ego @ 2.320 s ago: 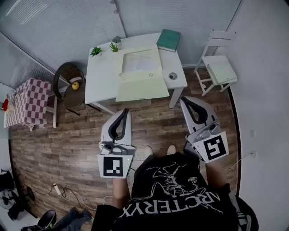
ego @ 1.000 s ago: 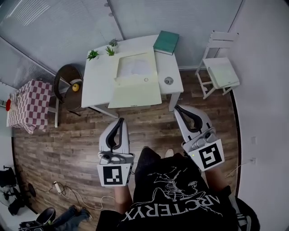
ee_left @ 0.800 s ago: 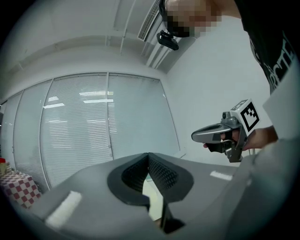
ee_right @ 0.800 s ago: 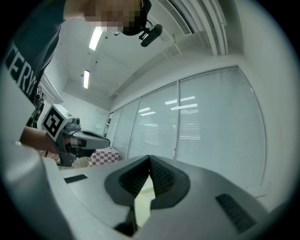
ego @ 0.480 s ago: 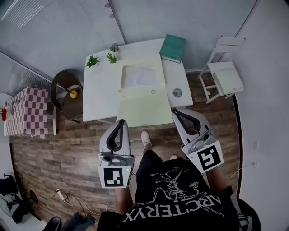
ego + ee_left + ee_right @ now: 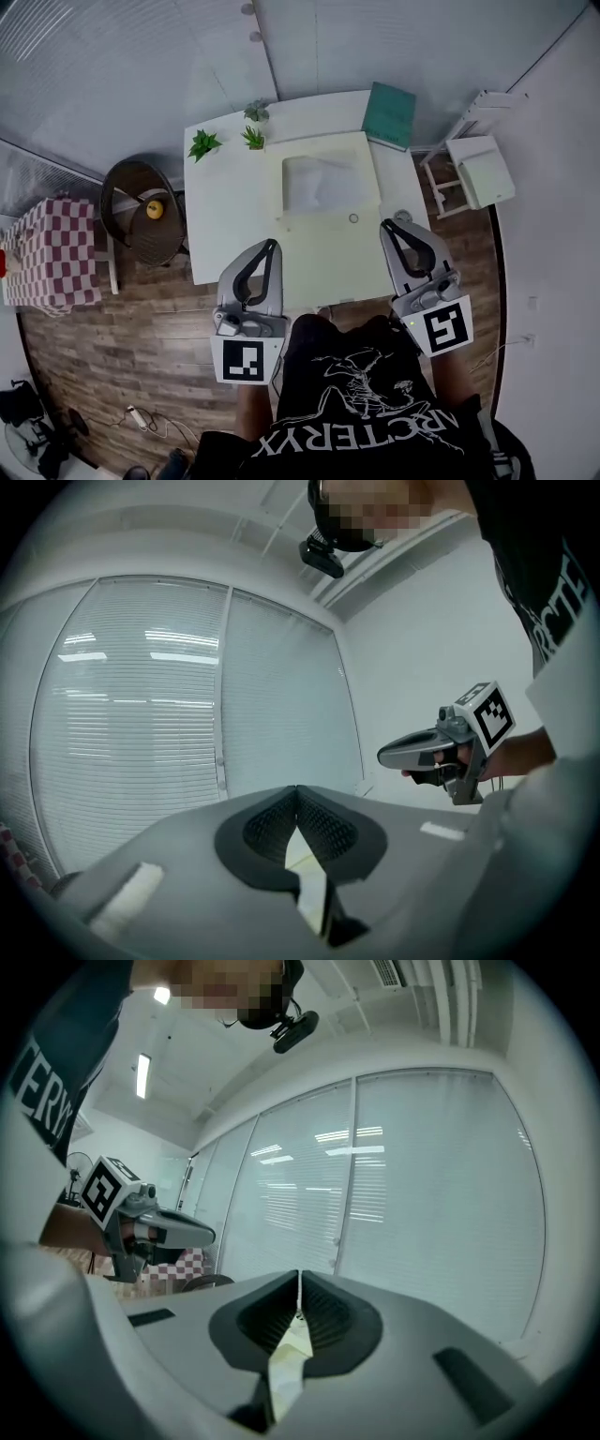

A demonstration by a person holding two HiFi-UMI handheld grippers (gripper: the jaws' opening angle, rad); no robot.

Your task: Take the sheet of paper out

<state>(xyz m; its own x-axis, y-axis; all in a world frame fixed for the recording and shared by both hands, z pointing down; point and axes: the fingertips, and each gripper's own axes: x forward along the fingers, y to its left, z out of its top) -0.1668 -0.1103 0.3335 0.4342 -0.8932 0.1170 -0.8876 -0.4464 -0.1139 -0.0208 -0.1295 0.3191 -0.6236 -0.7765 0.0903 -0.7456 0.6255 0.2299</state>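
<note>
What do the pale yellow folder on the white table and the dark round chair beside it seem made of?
Pale yellow folder: matte card or thin plastic, since it lies flat with an even, dull colour; which one is unclear. Dark round chair: probably wicker or rattan, from its brown curved rim; the weave is too small to confirm.

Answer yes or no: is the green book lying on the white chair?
No, the green book lies on the white table's far corner, apart from the chair.

Open tabletop [image 6: 230,211] (plants [image 6: 203,143] behind)
</note>
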